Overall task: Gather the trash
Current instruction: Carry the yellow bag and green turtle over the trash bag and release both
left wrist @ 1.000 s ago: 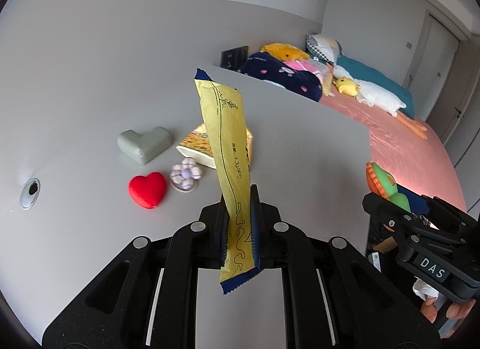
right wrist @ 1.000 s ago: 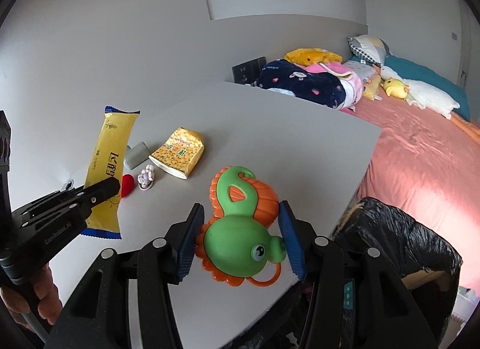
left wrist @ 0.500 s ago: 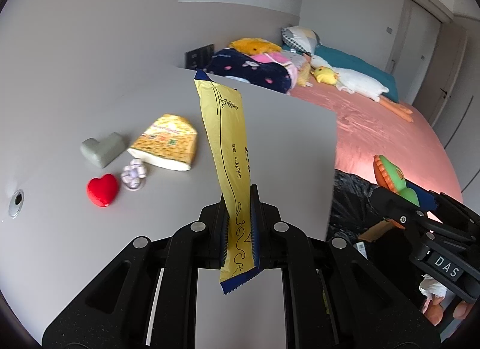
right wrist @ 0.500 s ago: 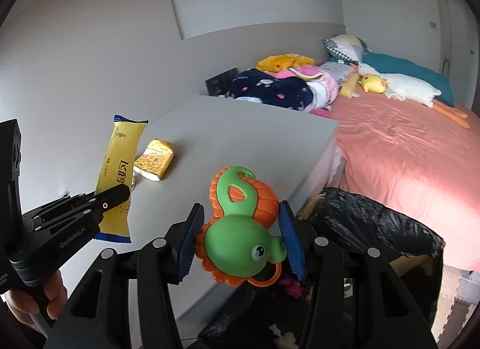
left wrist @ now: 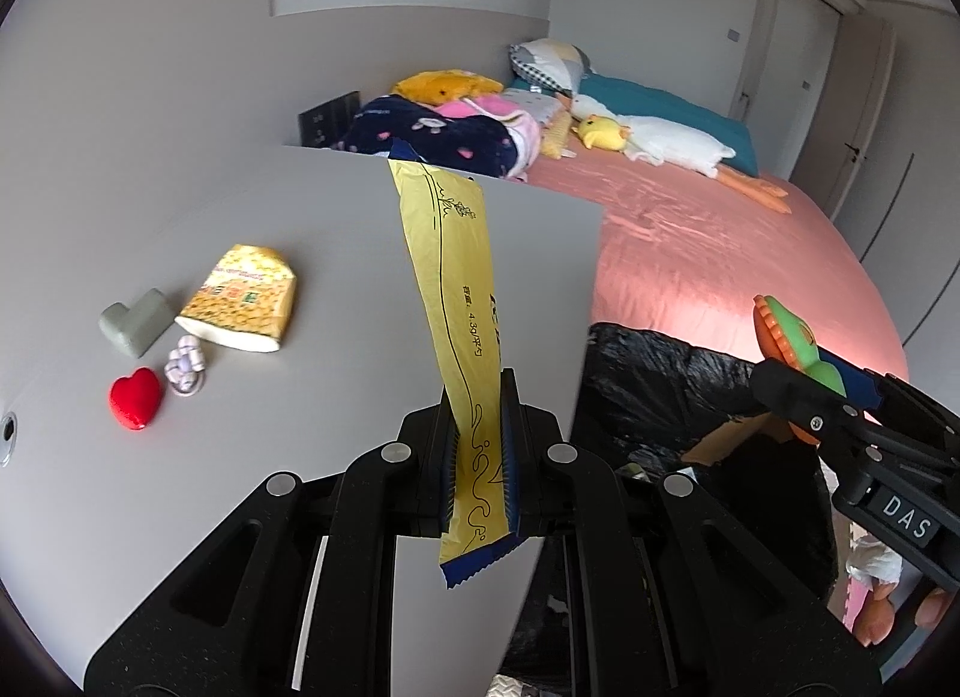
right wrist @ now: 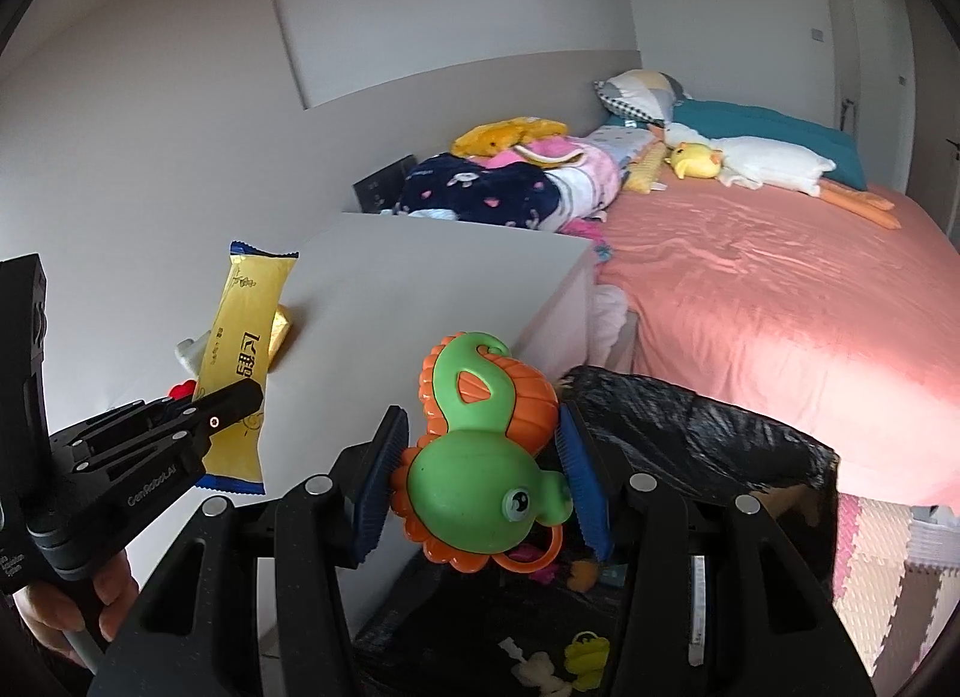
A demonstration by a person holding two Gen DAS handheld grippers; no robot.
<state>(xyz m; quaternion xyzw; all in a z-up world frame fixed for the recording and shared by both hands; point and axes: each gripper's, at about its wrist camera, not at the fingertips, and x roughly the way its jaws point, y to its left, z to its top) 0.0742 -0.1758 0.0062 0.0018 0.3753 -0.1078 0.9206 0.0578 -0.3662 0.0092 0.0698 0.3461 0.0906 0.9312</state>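
Left wrist view: the left gripper [left wrist: 479, 445] is squeezed tight on the low end of a long yellow wrapper [left wrist: 457, 301], which is held up above the right edge of the grey table [left wrist: 336, 217]. Left on the table, near its left edge, a yellow snack bag [left wrist: 243, 301], a grey corner piece [left wrist: 132, 320], a red heart [left wrist: 135, 398] and a small purple knot [left wrist: 187, 364] are seen close together. The right gripper [right wrist: 480, 472] is held about half open and is pressed on both sides of a green and orange toy [right wrist: 480, 445]. The toy is held above a black trash bag [right wrist: 708, 433], beside the table's right edge, with a pink bed [right wrist: 780, 301] behind
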